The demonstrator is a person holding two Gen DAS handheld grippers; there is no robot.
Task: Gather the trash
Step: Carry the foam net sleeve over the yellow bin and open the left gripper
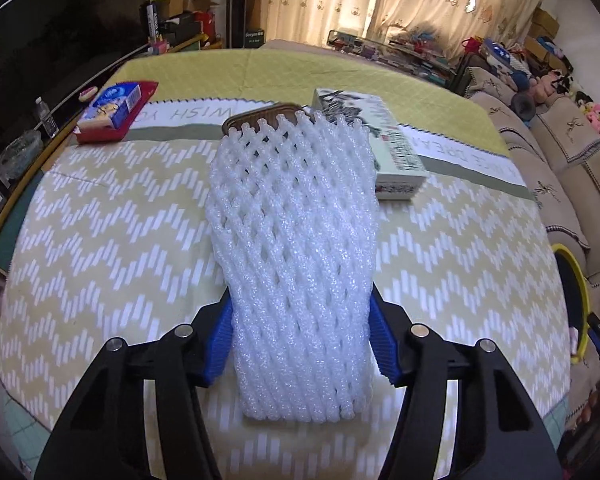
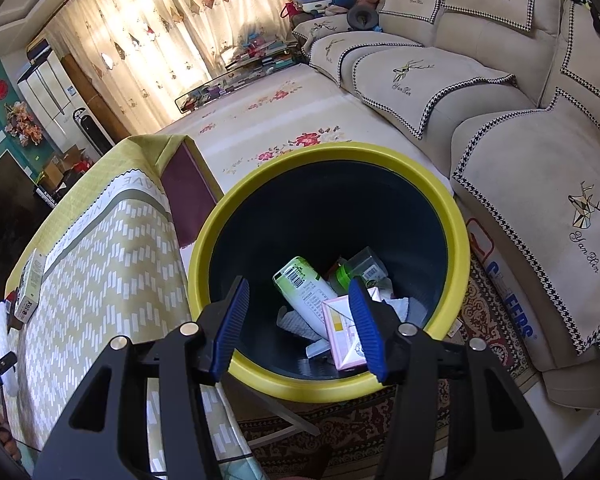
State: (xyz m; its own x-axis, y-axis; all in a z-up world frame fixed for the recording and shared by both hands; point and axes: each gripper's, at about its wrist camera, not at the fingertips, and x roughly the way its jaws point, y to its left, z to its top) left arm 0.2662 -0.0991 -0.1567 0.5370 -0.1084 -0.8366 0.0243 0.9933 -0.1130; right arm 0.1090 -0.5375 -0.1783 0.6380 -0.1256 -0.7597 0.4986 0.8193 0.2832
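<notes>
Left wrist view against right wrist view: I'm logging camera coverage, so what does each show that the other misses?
Only the left wrist view shows the white foam net between the left tongs, its pads against the net's sides, plus the red tray holding a blue packet.

Only the right wrist view shows inside the yellow-rimmed bin: a green-and-white bottle, a pink box. The right tongs hang empty above it.

Both show the chevron tablecloth, the white box and the sofa.
</notes>
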